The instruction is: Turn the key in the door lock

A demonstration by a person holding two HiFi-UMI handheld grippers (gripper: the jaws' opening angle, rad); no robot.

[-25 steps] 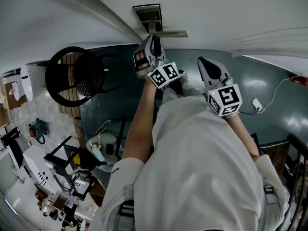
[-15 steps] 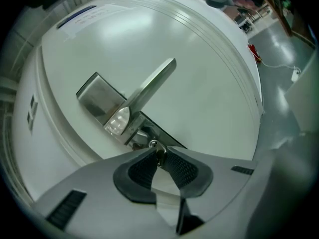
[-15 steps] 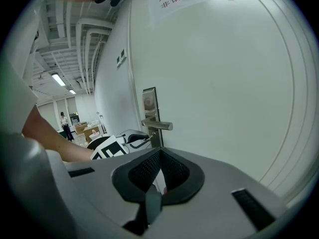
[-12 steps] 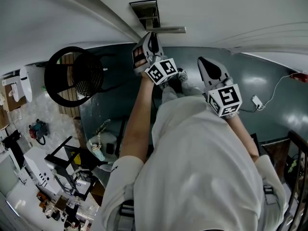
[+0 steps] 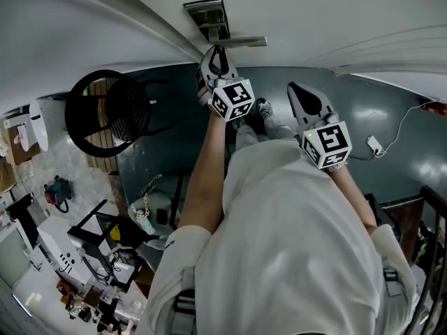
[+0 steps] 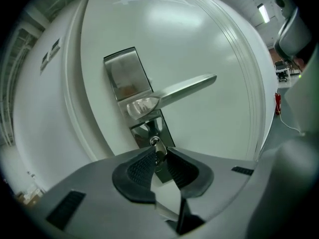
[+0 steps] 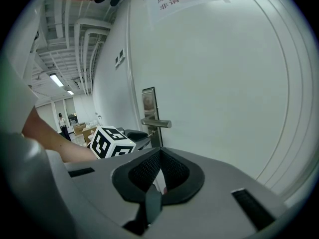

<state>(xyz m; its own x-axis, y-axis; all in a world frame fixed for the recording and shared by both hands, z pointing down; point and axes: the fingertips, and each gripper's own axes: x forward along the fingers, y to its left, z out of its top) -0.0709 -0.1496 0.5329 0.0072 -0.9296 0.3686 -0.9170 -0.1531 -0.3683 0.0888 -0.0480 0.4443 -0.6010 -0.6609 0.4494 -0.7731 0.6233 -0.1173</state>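
White painted door [image 6: 209, 44] with brushed-steel lock plate [image 6: 133, 78] holds small silver key [image 6: 157, 145], pinched for turning by left hand-held gripper [image 6: 159, 158], jaws just eased; right hand-held gripper [image 7: 159, 153] idles closed, empty.

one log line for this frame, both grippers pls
left gripper: jaws just closed onto key in door lock, then eased slightly | right gripper: shut, empty, short of door

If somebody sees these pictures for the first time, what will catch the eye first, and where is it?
First the left gripper, at the white door just under the silver lever handle: its jaws have just been closing, then eased slightly, with the small key in the lock pinched between them. Next the right gripper, shut and empty, held off the door beside the left one.
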